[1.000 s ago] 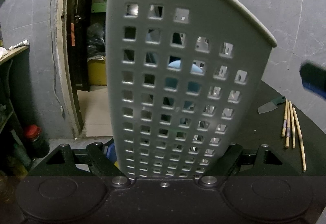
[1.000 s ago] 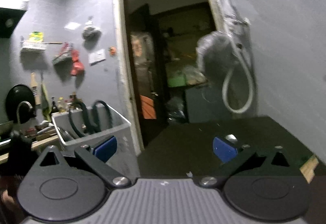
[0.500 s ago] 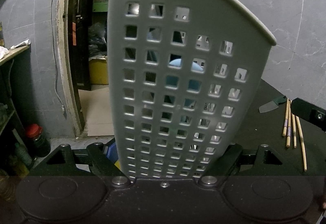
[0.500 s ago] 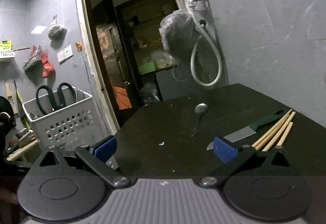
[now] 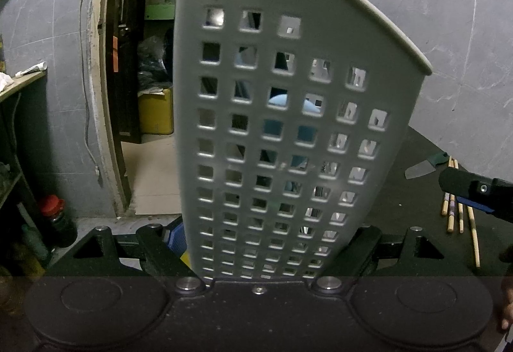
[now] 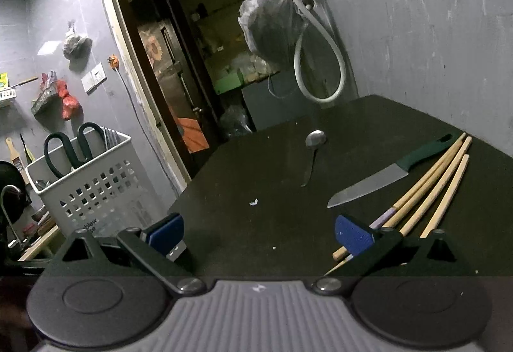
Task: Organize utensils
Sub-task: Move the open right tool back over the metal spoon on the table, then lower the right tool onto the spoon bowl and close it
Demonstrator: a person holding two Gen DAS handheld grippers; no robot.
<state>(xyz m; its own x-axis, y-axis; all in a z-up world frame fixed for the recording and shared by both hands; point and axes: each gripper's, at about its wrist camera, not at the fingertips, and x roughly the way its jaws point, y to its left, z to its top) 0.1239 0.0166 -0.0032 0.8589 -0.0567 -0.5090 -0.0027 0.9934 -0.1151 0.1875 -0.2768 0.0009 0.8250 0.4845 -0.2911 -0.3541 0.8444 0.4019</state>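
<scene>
Left wrist view shows your left gripper (image 5: 259,243) pinching the white holed basket (image 5: 288,114) between its fingers, holding it upright. Your right gripper (image 6: 259,231) has its blue pads (image 6: 354,235) spread wide with nothing between them, low over the dark table (image 6: 256,166). On the table lie a spoon (image 6: 312,156), a green-handled knife (image 6: 384,175) and 4 wooden chopsticks (image 6: 439,188) just beside it. Black scissors (image 6: 69,150) stand in the basket.

Left tongs (image 5: 261,243): clamped on both sides of the basket (image 5: 288,114), held upright.
Right tongs (image 6: 258,231): jaws wide apart, nothing between them, angled slightly down over the counter (image 6: 256,179).
</scene>
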